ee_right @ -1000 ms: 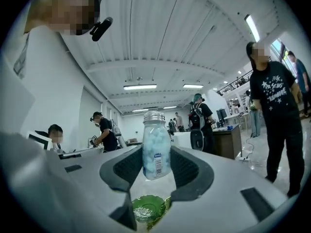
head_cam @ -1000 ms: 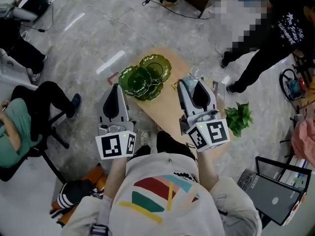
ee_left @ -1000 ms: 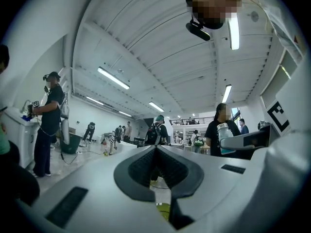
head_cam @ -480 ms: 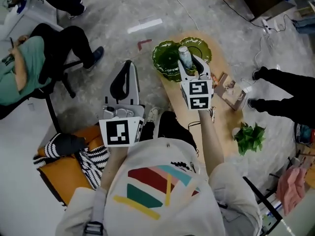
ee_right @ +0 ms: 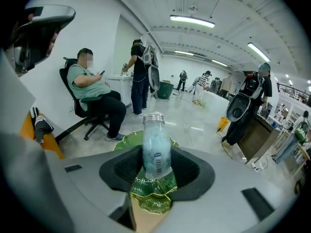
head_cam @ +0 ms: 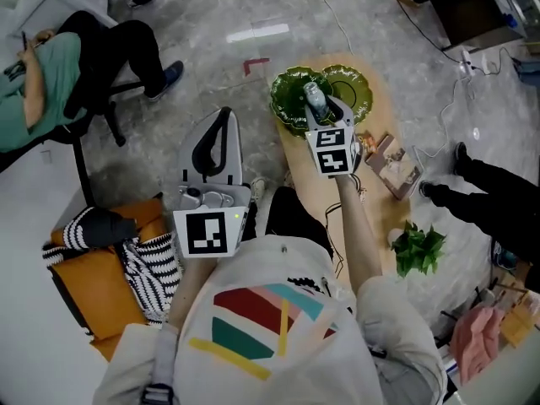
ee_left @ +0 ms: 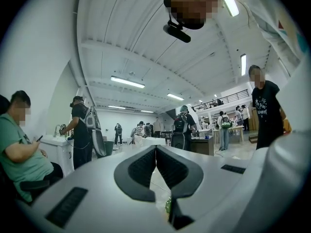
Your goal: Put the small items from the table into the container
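A clear glass bottle with no cap is clamped by its body in my right gripper, shut on it. It hangs tilted over two green ruffled glass dishes at the far end of the wooden table. In the right gripper view the bottle stands between the pads, with a green dish just below it. My left gripper is off the table's left side, over the floor. Its jaws are shut with nothing between them.
A small brown box and packets lie on the table's right side, and a green leafy sprig lies nearer me. A seated person is at far left. An orange seat with striped cloth is beside my left arm.
My right gripper carried the bottle down and away from me, from mid-table to above the green dishes. The left gripper shifted a little sideways and stayed shut.
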A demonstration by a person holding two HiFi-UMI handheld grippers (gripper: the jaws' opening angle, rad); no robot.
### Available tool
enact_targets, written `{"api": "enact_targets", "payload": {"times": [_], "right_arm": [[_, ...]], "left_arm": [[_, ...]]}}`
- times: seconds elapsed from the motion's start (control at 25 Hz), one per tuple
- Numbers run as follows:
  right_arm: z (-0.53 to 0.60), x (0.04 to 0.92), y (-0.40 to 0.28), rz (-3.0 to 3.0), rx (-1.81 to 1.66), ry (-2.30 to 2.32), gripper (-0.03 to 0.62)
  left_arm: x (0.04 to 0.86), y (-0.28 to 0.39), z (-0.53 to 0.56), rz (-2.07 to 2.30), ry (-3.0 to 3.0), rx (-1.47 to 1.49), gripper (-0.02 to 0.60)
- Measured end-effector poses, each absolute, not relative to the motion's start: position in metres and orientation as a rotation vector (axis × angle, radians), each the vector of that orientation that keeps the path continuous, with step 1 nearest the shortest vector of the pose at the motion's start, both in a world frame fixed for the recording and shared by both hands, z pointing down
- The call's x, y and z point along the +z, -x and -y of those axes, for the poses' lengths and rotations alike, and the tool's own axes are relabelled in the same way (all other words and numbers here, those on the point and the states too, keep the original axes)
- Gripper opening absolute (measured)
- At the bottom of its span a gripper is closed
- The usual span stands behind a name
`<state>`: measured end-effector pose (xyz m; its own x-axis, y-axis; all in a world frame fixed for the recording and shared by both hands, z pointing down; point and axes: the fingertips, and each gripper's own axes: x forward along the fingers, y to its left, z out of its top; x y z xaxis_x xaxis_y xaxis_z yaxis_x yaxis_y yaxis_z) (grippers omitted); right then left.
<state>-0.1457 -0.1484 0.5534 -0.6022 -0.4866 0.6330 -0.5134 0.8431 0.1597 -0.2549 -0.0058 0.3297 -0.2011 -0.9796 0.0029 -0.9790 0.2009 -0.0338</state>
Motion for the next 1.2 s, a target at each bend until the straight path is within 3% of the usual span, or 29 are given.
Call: {"api": "enact_targets", "payload": {"times": [0.6, 0.92, 0.96, 1.0, 1.2], "right_arm": [[0.141, 0.475, 0.128, 2.435, -0.077, -1.022, 0.198], [0.109, 0.388, 0.080, 2.597, -0.125, -1.239, 0.194], [0.102, 0.376, 0.070, 2.618, -0.120, -1.291, 0.146], [0.093, 0.367, 0.060, 2.636, -0.083, -1.347, 0.039], [0.050, 0.350, 0.026, 2.708, 0.183, -1.508, 0.014]], "left_arm": [[0.307, 0.260, -0.014, -2.359, 1.958, 0.049, 0.009], [0.297, 0.233, -0.009, -2.230, 2.046, 0.127, 0.009], [0.298, 0.230, -0.009, -2.224, 2.060, 0.141, 0.009], [0.298, 0.227, -0.009, -2.218, 2.074, 0.159, 0.009], [0.305, 0.212, -0.016, -2.156, 2.161, 0.174, 0.009]]}}
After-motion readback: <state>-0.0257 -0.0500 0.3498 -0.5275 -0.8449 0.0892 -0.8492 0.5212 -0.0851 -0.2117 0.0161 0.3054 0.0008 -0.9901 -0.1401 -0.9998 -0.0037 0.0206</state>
